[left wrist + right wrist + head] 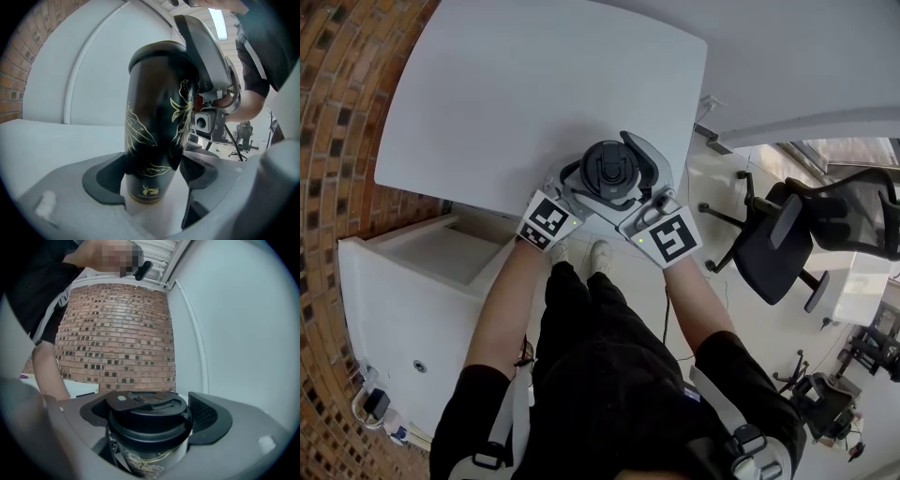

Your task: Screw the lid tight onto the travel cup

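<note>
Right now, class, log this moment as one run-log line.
left tongs: shut on travel cup lower body | right tongs: shut on lid | lid: seated on cup | cup: standing on white table

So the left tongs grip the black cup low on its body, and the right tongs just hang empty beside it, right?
Not quite. The right tongs are not empty: the right gripper view shows them closed on the lid atop the cup. The rest holds: the left tongs do grip the black cup low on its body.
</note>
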Motion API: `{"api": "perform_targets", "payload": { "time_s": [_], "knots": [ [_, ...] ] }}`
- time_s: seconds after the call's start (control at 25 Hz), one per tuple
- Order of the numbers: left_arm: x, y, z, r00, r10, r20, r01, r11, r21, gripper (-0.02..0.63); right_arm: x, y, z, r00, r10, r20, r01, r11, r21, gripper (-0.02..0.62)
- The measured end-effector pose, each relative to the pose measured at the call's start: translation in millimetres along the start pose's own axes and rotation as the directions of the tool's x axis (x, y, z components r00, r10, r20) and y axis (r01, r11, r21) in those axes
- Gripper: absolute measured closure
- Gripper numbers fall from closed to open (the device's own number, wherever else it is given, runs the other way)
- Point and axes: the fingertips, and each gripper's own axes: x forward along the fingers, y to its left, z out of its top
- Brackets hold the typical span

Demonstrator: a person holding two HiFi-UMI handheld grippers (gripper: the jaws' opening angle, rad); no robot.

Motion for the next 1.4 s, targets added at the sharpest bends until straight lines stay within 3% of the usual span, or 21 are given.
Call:
{"api": "perform_targets", "payload": {
  "time_s": [0.24, 0.56, 0.76, 1.0, 1.08, 1.16, 1.28, 1.4],
  "knots": [
    [0.8, -0.2, 0.5, 1.000, -0.001, 0.000, 0.001, 1.000, 0.000, 0.238, -1.2, 1.4, 2.0, 0.997, 0.071, 0.030, -0.071, 0.997, -0.006, 0.118],
    [-0.8, 0.2, 0.3, 1.000, -0.001, 0.002, 0.001, 1.000, -0.001, 0.238, -0.3, 2.5, 2.6, 0.998, 0.053, 0.034, -0.052, 0.998, -0.026, 0.118],
    [-0.6, 0.9, 0.0, 1.000, 0.001, 0.002, -0.001, 1.000, -0.001, 0.238, 0.4, -1.6, 4.7, 0.998, -0.044, 0.050, 0.045, 0.999, -0.030, 0.118],
    [0.2, 0.5, 0.5, 1.000, 0.001, 0.000, -0.001, 1.000, 0.000, 0.238, -1.1, -7.2, 5.0, 0.978, -0.196, 0.069, 0.197, 0.980, -0.005, 0.126],
    [-0.4, 0.6, 0.3, 1.000, 0.000, 0.001, 0.000, 1.000, -0.002, 0.238, -0.1, -5.8, 3.1, 0.976, -0.209, 0.064, 0.209, 0.978, 0.018, 0.129],
    [-0.7, 0.7, 0.0, 1.000, 0.001, 0.001, -0.001, 1.000, -0.003, 0.238, 0.9, -1.6, 1.4, 0.986, -0.158, 0.055, 0.154, 0.986, 0.066, 0.083],
    [0.1, 0.2, -0.5, 1.000, 0.001, 0.000, -0.001, 1.000, -0.004, 0.238, -2.1, 3.1, 1.4, 0.999, 0.009, 0.031, -0.012, 0.994, 0.110, 0.060],
    [0.3, 0.0, -0.7, 1.000, -0.001, -0.001, 0.001, 1.000, -0.004, 0.238, -4.8, 8.0, -0.7, 0.975, 0.220, -0.038, -0.218, 0.975, 0.053, 0.060]
  ]
}}
